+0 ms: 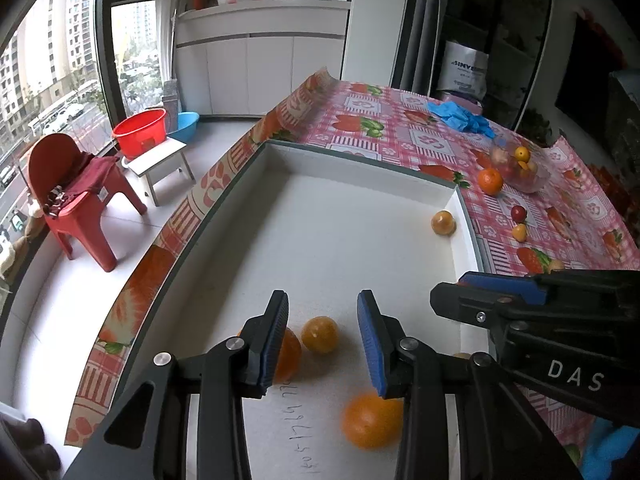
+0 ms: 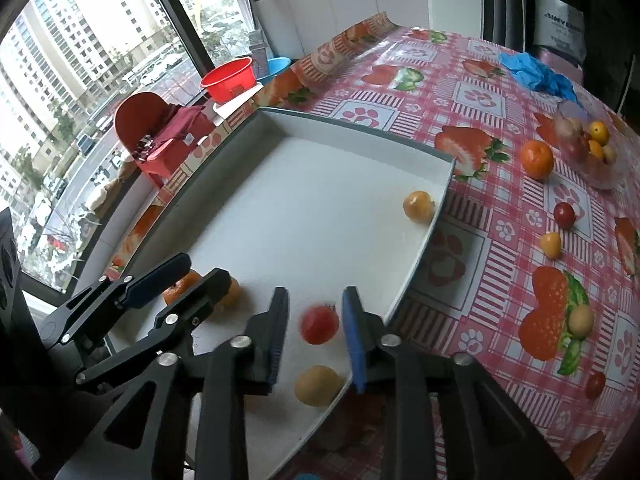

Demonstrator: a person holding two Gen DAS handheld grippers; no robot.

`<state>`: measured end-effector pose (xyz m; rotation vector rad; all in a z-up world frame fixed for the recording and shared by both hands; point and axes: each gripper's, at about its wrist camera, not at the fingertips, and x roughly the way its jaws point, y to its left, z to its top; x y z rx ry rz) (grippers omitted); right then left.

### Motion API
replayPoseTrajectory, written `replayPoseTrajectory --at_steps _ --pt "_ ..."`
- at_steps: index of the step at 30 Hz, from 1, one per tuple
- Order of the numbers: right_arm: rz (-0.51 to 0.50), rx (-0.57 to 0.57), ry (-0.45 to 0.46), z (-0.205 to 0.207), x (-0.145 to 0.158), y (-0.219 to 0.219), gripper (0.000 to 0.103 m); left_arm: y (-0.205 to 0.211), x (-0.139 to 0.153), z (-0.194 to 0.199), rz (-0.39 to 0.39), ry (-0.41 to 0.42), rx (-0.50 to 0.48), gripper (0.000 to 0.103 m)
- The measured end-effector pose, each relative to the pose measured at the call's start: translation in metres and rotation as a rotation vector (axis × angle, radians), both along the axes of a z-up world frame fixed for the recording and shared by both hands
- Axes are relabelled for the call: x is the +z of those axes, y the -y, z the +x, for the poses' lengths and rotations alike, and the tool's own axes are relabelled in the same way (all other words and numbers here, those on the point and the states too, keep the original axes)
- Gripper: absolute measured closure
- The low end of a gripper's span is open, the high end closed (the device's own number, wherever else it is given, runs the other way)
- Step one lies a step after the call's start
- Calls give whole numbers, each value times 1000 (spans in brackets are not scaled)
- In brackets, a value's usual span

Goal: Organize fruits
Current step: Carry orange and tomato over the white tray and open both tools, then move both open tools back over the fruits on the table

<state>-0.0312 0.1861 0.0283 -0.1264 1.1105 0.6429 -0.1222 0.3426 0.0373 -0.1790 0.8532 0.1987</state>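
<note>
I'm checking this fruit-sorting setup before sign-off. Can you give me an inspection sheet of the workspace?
Surface: table under a pink strawberry-print cloth.
Job's things: white tray holds oranges, a yellow fruit and a blurred red fruit; an orange, a cherry tomato and a fruit bowl are on the cloth.
Clutter: blue gloves.
Tongs: left tongs open, empty; right tongs open, red fruit between the jaws, not pinched.
Cables: nothing seen.
Surroundings: window, red chair, red basin, white cabinets.
</note>
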Motion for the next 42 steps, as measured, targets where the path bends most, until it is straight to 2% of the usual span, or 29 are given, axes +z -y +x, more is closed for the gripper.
replayPoseTrajectory --at_steps 1,2,3,5,7,13,16,17,20,26,42 --pt "2 -5 1 0 1 1 53 0 0 0 5 -3 4 65" --pt "9 -10 1 1 2 3 40 -1 -1 0 14 -12 17 64" --pt "21 -13 -1 1 3 5 33 -2 -2 1 16 -19 24 59" --pt "36 -21 4 2 8 9 26 -4 -1 -1 21 -15 43 33" --pt "49 -23 6 2 12 13 23 -6 1 -4 32 -8 66 21" --pt "62 -48 25 0 22 27 17 -7 6 -2 8 -39 79 20" --pt "55 -79 53 0 26 40 7 -4 10 -1 -19 -47 79 20" --pt "56 -91 61 0 27 44 0 -3 12 -2 -27 -48 76 20" --pt "79 -132 79 0 32 64 0 6 19 -3 -19 -41 65 20" --pt "109 -193 58 1 30 103 0 35 28 -2 21 -49 7 20" --pt "58 -402 18 0 3 218 0 110 46 6 98 -70 -120 20"
